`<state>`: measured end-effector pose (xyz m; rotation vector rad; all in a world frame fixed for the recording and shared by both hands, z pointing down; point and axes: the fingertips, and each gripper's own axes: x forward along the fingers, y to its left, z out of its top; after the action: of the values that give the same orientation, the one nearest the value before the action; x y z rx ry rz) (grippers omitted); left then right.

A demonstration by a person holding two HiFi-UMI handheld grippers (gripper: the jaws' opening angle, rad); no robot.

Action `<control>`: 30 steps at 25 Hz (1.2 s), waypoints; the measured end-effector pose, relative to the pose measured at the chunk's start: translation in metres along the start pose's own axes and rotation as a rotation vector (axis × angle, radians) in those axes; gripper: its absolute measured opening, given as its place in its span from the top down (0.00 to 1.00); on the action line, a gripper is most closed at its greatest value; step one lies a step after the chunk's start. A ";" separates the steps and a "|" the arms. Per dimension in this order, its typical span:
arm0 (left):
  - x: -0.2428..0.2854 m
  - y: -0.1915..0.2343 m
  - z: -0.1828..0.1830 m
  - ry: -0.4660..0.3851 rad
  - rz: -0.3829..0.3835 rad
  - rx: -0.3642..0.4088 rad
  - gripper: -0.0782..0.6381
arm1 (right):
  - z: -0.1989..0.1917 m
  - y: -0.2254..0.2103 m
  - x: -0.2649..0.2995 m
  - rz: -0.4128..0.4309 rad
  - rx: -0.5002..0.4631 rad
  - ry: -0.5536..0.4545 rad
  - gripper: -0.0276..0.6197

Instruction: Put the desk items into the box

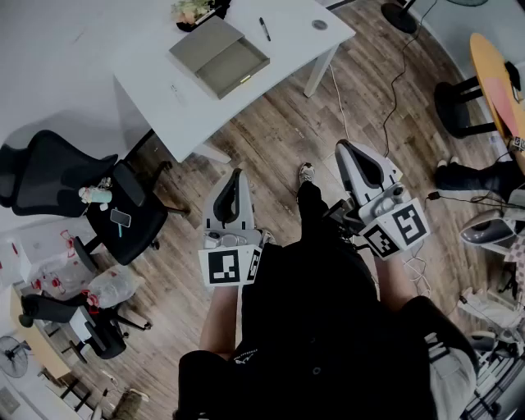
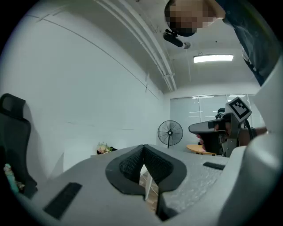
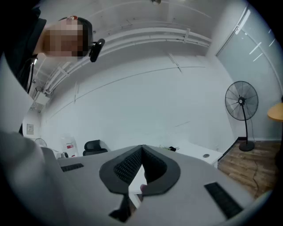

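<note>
A white desk [image 1: 189,107] stands at the top of the head view, well ahead of me. On it lies an open grey box [image 1: 219,56] with its lid beside it, a black pen [image 1: 264,29] and a small round item [image 1: 319,25]. Some flowers [image 1: 192,10] sit at the desk's far edge. My left gripper [image 1: 237,175] and right gripper [image 1: 344,148] are held low over the wooden floor, short of the desk. In both gripper views the jaws meet at their tips, left gripper [image 2: 142,149] and right gripper [image 3: 141,151], with nothing between them.
A black office chair [image 1: 49,168] stands left of the desk. A second chair [image 1: 131,221] holds a phone and a bottle. An orange round table [image 1: 495,74] is at the right. Cables [image 1: 394,74] run over the floor. A standing fan [image 2: 170,132] is by the far wall.
</note>
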<state>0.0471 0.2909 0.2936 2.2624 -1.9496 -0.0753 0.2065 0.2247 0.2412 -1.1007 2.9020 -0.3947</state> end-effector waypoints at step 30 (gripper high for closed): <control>-0.070 -0.081 0.010 0.038 -0.060 0.078 0.88 | -0.004 0.040 -0.113 -0.043 -0.033 -0.036 0.96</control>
<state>0.1142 0.3709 0.2676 2.3532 -1.8985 0.0375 0.2651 0.3283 0.2268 -1.1640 2.8676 -0.3255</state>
